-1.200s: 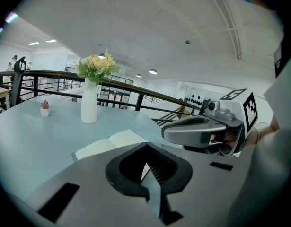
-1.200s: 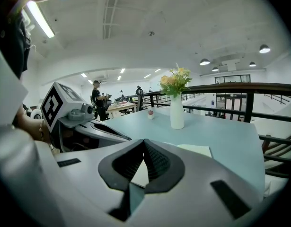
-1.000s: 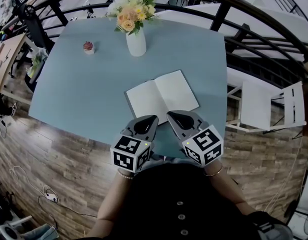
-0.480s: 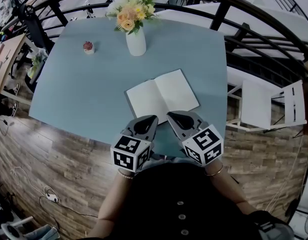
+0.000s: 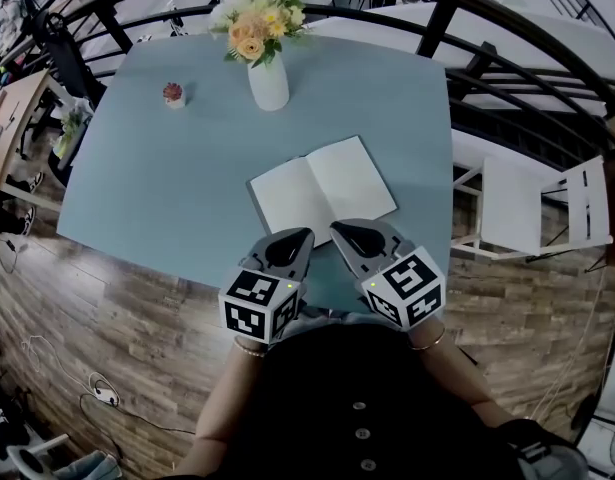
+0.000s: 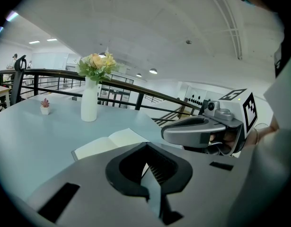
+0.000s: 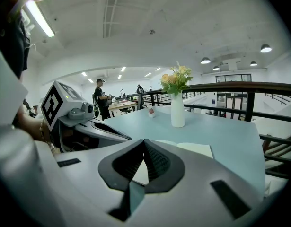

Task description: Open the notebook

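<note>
The notebook (image 5: 322, 190) lies open and flat on the blue table (image 5: 167, 178), showing two blank white pages; it shows also in the left gripper view (image 6: 110, 142) and the right gripper view (image 7: 195, 149). My left gripper (image 5: 305, 234) hovers just short of the notebook's near edge, jaws shut with nothing between them. My right gripper (image 5: 337, 228) sits beside it, also shut and empty. Neither one touches the notebook. Each gripper shows in the other's view: the right gripper (image 6: 165, 132) and the left gripper (image 7: 128, 138).
A white vase of flowers (image 5: 268, 80) stands at the table's far side, with a small potted plant (image 5: 173, 93) to its left. A black railing (image 5: 507, 78) curves round the table. A white chair (image 5: 532, 213) stands to the right on the wooden floor.
</note>
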Demonstrator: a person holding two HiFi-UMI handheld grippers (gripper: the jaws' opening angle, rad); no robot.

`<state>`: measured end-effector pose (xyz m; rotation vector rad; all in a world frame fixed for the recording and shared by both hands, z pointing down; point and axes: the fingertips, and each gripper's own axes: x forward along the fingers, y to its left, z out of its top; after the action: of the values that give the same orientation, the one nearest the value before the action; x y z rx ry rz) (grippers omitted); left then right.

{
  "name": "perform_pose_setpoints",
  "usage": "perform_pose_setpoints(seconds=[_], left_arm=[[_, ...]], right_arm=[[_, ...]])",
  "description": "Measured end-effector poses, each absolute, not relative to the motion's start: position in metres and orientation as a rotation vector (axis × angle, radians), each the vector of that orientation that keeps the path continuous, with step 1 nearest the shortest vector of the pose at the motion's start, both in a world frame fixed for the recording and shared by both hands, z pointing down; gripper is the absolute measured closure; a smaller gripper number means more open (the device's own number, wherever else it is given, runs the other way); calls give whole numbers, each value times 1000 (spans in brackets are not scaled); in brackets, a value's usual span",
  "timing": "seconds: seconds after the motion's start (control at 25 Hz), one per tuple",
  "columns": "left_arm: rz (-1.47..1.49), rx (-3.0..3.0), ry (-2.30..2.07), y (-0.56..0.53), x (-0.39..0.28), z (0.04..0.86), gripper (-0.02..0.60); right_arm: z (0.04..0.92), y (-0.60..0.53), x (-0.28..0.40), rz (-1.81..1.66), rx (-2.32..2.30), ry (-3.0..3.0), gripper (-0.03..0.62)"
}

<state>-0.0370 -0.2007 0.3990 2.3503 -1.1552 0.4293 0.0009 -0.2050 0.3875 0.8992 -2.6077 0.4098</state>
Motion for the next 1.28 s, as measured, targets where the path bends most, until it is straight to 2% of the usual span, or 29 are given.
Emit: perform_pose_setpoints(seconds=[1.28], left_arm=[[449, 2338, -1125, -197, -31, 404, 565]], right_arm=[[393, -208, 6, 439, 915, -2597, 592]])
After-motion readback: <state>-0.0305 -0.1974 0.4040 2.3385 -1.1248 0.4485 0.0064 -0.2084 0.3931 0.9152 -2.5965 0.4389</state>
